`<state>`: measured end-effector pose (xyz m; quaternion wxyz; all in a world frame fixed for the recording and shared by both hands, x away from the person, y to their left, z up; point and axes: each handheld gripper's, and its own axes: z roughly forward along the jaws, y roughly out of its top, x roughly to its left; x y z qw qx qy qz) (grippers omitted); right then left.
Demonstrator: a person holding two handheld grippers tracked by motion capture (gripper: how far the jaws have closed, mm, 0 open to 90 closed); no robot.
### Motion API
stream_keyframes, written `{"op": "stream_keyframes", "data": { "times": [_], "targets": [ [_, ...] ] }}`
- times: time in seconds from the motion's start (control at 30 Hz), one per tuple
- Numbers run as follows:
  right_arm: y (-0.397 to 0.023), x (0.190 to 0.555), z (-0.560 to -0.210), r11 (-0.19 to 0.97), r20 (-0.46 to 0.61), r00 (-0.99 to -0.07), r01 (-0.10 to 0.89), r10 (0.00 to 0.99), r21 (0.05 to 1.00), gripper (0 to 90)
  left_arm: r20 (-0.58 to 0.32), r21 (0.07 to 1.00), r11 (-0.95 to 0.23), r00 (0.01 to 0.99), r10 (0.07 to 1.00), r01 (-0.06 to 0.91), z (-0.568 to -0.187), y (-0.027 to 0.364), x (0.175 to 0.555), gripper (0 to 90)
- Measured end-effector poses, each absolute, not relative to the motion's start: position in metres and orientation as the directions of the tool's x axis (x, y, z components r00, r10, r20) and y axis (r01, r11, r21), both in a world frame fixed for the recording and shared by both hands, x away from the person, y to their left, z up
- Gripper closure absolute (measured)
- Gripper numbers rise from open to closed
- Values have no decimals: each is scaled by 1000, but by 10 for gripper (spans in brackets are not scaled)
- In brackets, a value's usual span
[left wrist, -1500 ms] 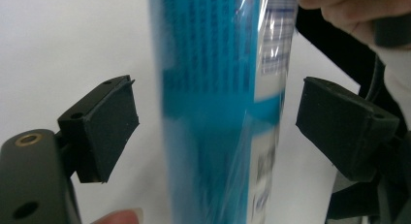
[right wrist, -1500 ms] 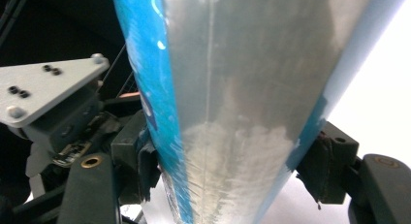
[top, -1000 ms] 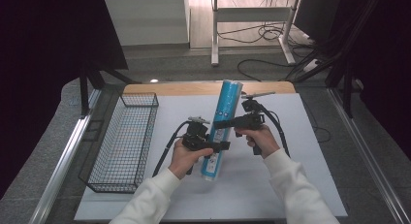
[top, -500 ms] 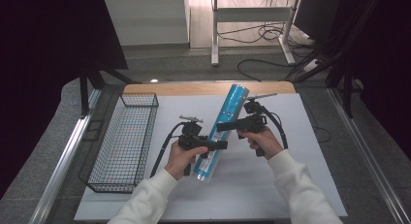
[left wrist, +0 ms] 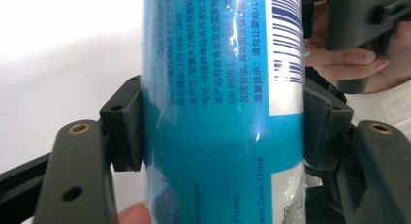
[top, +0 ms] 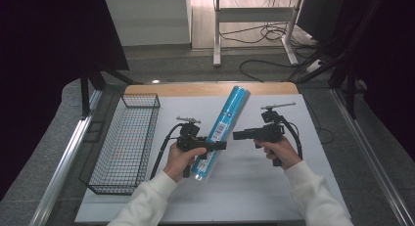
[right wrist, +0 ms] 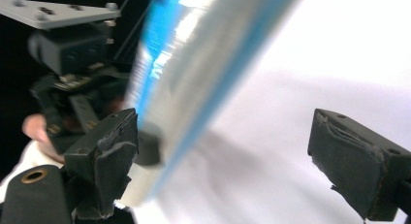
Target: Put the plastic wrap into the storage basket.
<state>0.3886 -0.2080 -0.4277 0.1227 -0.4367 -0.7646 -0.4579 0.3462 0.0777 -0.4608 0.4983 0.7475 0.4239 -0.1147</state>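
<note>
High view over table (top: pixel 254 187); both gripper views close on shared blue tube (top: pixel 221 129)

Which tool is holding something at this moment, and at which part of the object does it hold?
The left tool grips the blue tube across its lower part, pads on opposite sides. The right tool, jaws just opened, holds nothing.

One blue tube (top: pixel 220 133), one wire basket (top: pixel 122 143), two hand-held grippers: left (top: pixel 222 146), right (top: pixel 236 135).
</note>
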Motion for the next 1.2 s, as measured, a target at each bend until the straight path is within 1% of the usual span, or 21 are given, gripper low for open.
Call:
{"op": "stream_keyframes", "data": {
  "times": [0.17, 0.2, 0.23, 0.27, 0.3, 0.33, 0.53, 0.57, 0.6, 0.67, 0.77, 0.83, 1.2],
  "targets": [
    [-234, 378, -429, 161, 492, -586, 732, 644, 662, 134, -575, 655, -136, 607, 549, 743, -457, 87, 340, 322],
    [-238, 375, -429, 163, 460, -588, 716, 666, 679, 138, -571, 658, -136, 608, 552, 741, -456, 89, 339, 322],
    [-245, 370, -432, 181, 397, -594, 685, 700, 705, 142, -569, 660, -134, 608, 553, 739, -456, 91, 338, 322],
    [-245, 370, -432, 181, 397, -594, 685, 700, 705, 142, -569, 660, -131, 606, 556, 740, -455, 93, 337, 322],
    [-251, 365, -435, 204, 348, -598, 664, 722, 719, 145, -566, 664, -126, 606, 559, 737, -454, 98, 335, 322],
    [-251, 365, -435, 204, 348, -598, 664, 722, 719, 145, -566, 664, -126, 606, 559, 737, -454, 98, 335, 322],
    [-261, 352, -448, 272, 217, -608, 607, 764, 747, 147, -563, 668, -100, 588, 581, 737, -451, 114, 326, 322],
    [-262, 347, -452, 295, 169, -610, 584, 774, 756, 164, -562, 668, -97, 585, 584, 738, -450, 116, 325, 322],
    [-262, 347, -452, 295, 169, -610, 584, 774, 756, 164, -559, 670, -94, 583, 589, 737, -450, 119, 323, 322],
    [-265, 341, -457, 296, 118, -591, 555, 798, 778, 198, -558, 667, -88, 574, 598, 740, -449, 123, 320, 322],
    [-272, 338, -464, 280, 140, -585, 568, 799, 774, 199, -550, 666, -87, 566, 614, 741, -446, 128, 315, 322],
    [-276, 337, -469, 301, 130, -585, 579, 800, 758, 194, -546, 666, -85, 562, 621, 741, -443, 131, 312, 322],
    [-288, 329, -476, 312, 136, -588, 594, 798, 742, 190, -540, 676, -50, 542, 644, 735, -433, 151, 299, 322]
  ]
}}
